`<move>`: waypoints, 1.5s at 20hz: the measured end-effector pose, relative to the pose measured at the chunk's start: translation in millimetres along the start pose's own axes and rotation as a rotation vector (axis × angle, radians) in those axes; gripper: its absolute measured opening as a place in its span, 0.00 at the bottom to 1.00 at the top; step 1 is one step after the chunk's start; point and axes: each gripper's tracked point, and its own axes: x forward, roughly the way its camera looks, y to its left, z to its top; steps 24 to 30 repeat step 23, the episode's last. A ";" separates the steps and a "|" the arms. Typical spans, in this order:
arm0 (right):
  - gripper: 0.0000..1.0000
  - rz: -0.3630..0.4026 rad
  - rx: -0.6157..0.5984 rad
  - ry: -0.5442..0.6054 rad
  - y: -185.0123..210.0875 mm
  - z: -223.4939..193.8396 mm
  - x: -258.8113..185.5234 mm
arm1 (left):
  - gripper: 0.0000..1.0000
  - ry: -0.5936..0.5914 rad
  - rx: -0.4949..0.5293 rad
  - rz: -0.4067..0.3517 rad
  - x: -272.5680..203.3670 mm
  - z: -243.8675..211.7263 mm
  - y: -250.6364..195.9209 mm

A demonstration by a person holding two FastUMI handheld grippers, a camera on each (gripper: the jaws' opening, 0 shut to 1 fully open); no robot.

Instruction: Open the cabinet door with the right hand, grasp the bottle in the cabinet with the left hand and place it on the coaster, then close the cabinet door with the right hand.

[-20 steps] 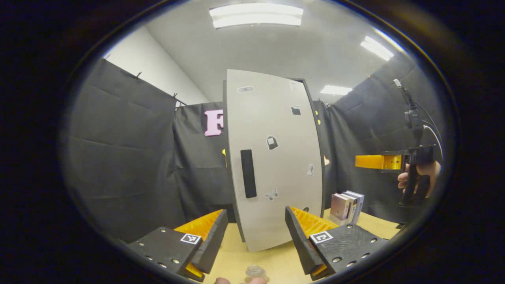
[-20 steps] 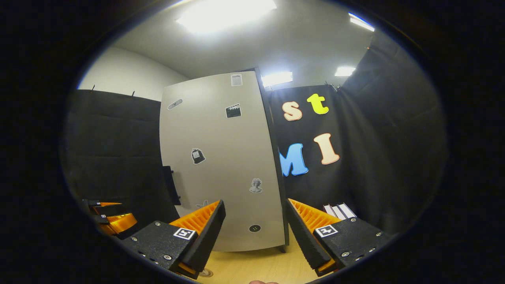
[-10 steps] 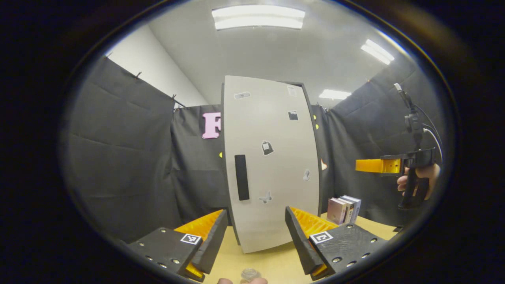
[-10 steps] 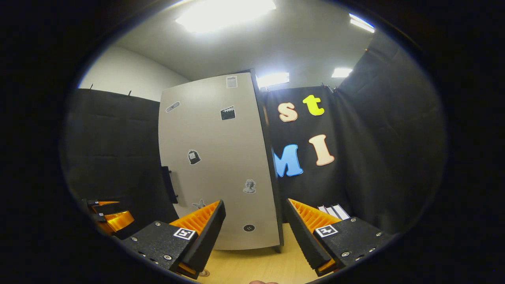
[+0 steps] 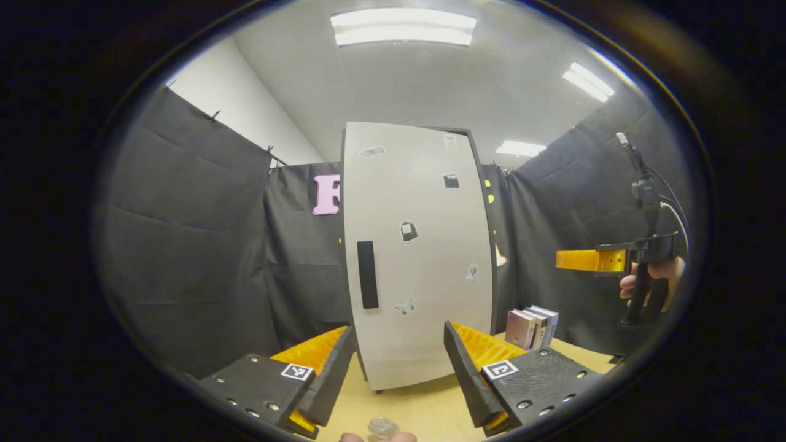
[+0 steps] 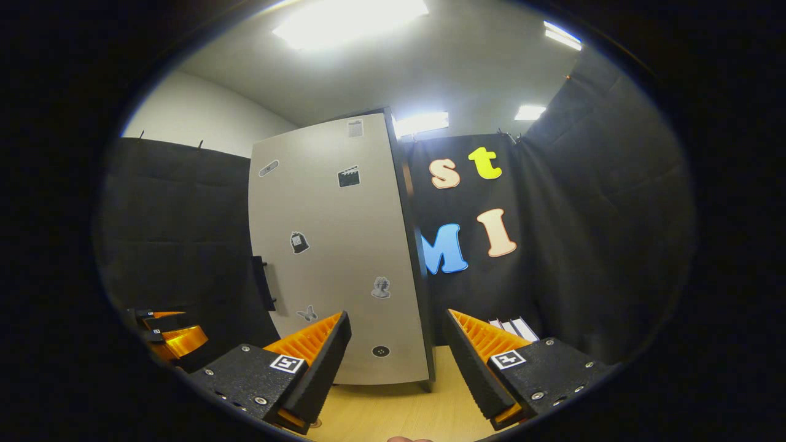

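Cabinet door (image 5: 417,258) shut; cabinet stands on wooden table (image 5: 424,411).

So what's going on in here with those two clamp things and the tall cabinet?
A person holds a two-finger gripper in each hand, facing a pale cabinet door that stands shut on a wooden table. Both the left gripper and the right gripper are open and hold nothing. The door's dark handle is untouched. A small clear bottle sits on the table just below the left gripper. A few books stand to the cabinet's right.
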 end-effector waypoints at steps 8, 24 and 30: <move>0.94 0.013 -0.007 -0.006 2.8 0.8 -7.4 | 0.84 0.017 0.005 0.006 6.3 -1.9 -12.6; 0.94 -0.043 -0.035 -0.031 42.0 -5.1 10.2 | 0.89 0.057 -0.029 0.120 46.1 -6.6 38.0; 0.94 -0.043 -0.035 -0.031 42.0 -5.1 10.2 | 0.89 0.057 -0.029 0.120 46.1 -6.6 38.0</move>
